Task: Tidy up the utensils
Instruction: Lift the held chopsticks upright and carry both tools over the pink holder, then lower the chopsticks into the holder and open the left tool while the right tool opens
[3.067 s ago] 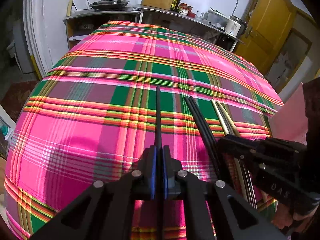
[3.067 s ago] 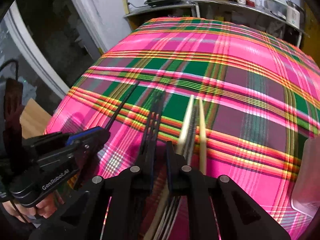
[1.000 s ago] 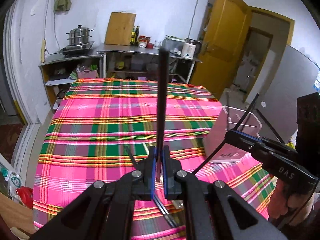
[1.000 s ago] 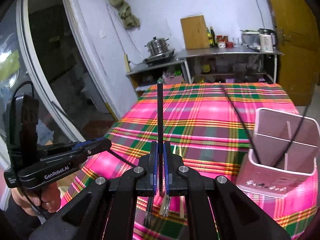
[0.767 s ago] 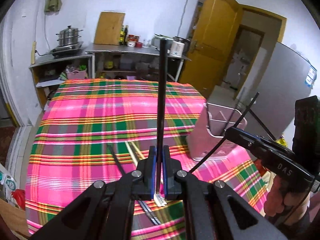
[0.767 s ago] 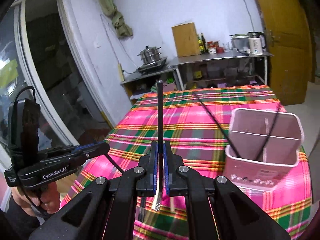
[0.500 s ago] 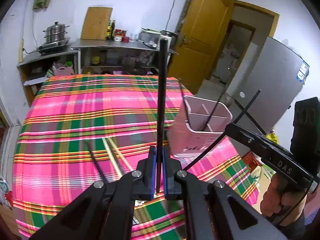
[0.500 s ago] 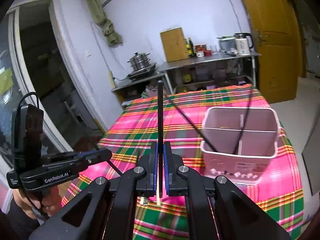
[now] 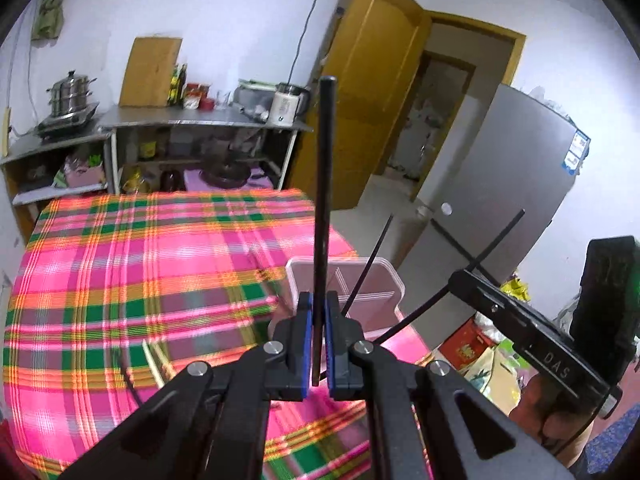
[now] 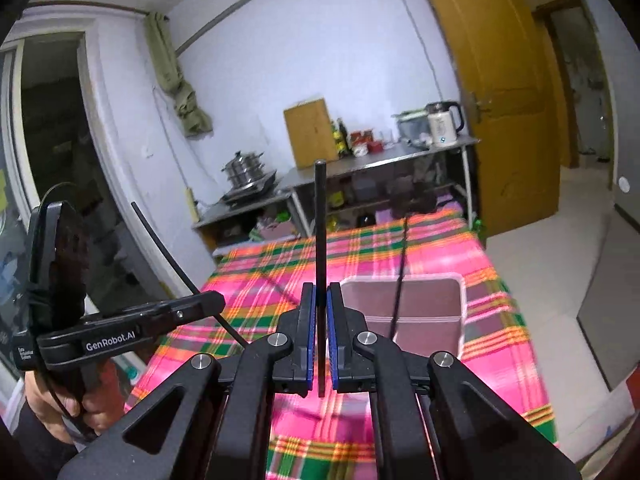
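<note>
Black, thin and stiff, 1 chopstick (image 9: 322,216) stands pinched in the left hand-held gripper (image 9: 316,344); the right hand-held gripper (image 10: 320,344) is clamped on another chopstick (image 10: 320,240). Both look light and slick (grip near the lower end, judging by the long free length). Both hover above the table (image 9: 120,280) near the pink holder (image 10: 456,320), whose compartments are blurred and partly hidden.

Pink-green plaid tablecloth (image 9: 120,260), pale pink holder (image 10: 404,312), black chopsticks (image 9: 324,200).
</note>
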Demonstrator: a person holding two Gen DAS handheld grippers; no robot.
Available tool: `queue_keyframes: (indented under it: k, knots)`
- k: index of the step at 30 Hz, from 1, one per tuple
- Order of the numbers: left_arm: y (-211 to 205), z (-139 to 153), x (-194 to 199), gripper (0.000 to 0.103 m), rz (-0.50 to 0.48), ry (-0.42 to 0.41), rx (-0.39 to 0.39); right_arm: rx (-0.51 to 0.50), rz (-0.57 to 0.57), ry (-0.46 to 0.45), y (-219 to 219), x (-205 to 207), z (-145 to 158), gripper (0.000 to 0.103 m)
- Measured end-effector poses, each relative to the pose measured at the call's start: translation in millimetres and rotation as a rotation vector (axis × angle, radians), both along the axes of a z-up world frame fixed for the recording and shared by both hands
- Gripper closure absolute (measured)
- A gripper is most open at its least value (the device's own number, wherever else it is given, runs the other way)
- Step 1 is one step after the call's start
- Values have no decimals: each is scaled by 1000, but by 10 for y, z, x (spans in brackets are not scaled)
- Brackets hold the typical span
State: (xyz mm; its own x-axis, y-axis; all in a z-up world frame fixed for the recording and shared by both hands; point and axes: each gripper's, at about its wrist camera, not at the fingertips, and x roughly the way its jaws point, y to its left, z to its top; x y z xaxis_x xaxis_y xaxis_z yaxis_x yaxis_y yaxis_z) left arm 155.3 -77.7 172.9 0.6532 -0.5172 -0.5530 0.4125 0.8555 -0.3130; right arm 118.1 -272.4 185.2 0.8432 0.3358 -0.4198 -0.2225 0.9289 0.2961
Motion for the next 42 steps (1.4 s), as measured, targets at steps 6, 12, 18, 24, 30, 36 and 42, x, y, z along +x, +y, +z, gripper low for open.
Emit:
queue_keyframes:
  k: [6, 12, 18, 24, 30, 36, 42]
  knots:
    - [-157, 158, 237, 97, 0, -36, -15, 8, -41, -35, -161, 134, 140, 98]
    - [-286, 23, 415, 97, -3, -22, -15, 10, -60, -20, -200, 315, 16, 98]
    - [-385, -320, 566, 97, -6, 36, 7, -10, -69, 36, -186, 446, -282, 98]
    - [-449, -566, 610, 97, -8, 70, 33, -26, -67, 98, -188, 548, -560, 98]
    - [-456, -647, 598, 94, -15, 76, 41, -34, -52, 145, -146, 606, -714, 98]
    - [-384, -571, 481, 75, -13, 39, 21, -42, -60, 152, -121, 548, -700, 91]
    - [-233, -428, 254, 71, 2, -25, 7, -40, -68, 115, -112, 391, -588, 89]
